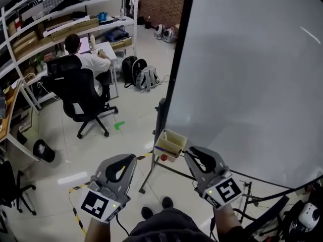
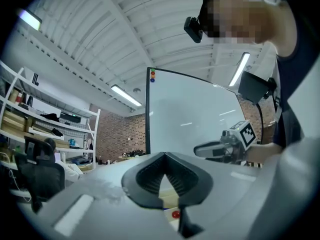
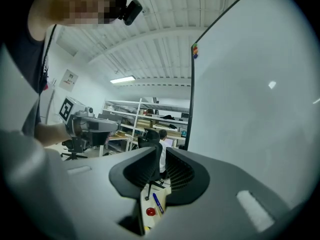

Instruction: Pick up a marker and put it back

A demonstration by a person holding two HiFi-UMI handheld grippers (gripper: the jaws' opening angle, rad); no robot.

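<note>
The pale cream open-topped tray [image 1: 177, 135] is sitting at the lower left corner of the large white whiteboard [image 1: 252, 84], against the board's stand. The slim blue marker [image 3: 157, 202] is lying inside this tray, and neither gripper is touching it. A small red round thing [image 3: 150, 211] is resting just beside the marker, toward the tray's near edge.

The left gripper [image 1: 133, 158] is hovering to the left of the tray, on the side nearer the person holding it, and is staying apart from the tray. Its 2 grey jaws are pressing together at their tips, leaving only a triangular hollow behind them, and they are pinching nothing. The right gripper [image 1: 187, 153] is hovering just to the right of the tray, near its side wall. Its 2 jaws are standing slightly spread, with a narrow slit between them and nothing inside it. In the right gripper view the tray and marker are showing below that slit.

Well beyond the tray, to the upper left, a seated person in a white top [image 1: 90, 60] is occupying a black office chair [image 1: 83, 92] at a white worktop [image 1: 103, 48] under white shelving [image 1: 60, 14]. A grey backpack [image 1: 147, 78] is lying on the floor beyond the tray, and a green floor mark [image 1: 119, 125] is showing to the tray's left.
</note>
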